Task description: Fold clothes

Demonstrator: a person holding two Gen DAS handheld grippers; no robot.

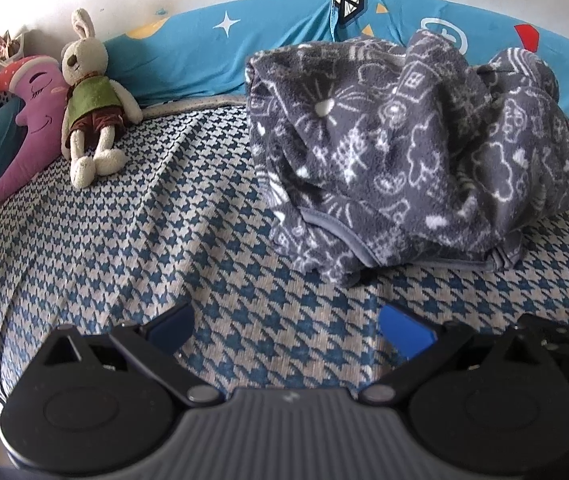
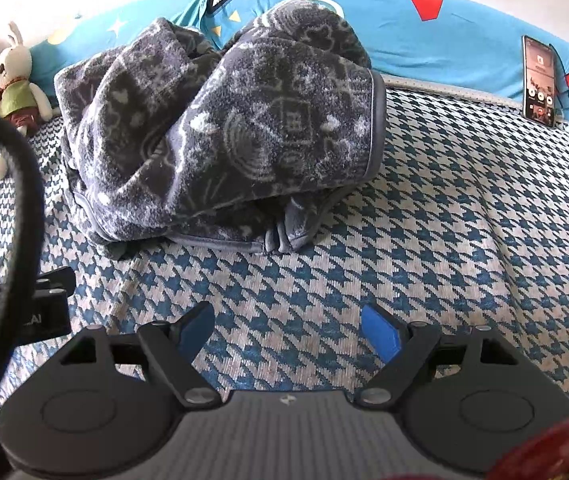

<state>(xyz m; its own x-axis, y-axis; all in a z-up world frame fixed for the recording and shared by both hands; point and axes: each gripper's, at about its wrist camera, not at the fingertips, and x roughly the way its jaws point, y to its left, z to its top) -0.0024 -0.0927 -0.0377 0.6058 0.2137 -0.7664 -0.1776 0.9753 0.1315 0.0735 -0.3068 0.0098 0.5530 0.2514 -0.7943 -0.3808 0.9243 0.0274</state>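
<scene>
A grey fleece garment [image 1: 412, 160] with white doodle print lies in a crumpled heap on the houndstooth bed cover [image 1: 144, 220]. In the right wrist view the same garment [image 2: 220, 132] sits ahead and left of centre, its piped hem facing me. My left gripper [image 1: 286, 330] is open above the cover, short of the heap's near edge, nothing between its blue pads. My right gripper [image 2: 288, 336] is open too, hovering over bare cover in front of the heap. Part of the left gripper [image 2: 16, 304] shows at the left edge of the right wrist view.
A rabbit plush [image 1: 92, 96] and a purple moon cushion [image 1: 24, 120] rest at the far left against a blue patterned pillow [image 1: 204, 52]. A phone [image 2: 540, 80] leans upright at the far right. A black cable [image 2: 20, 184] curves through the right wrist view's left side.
</scene>
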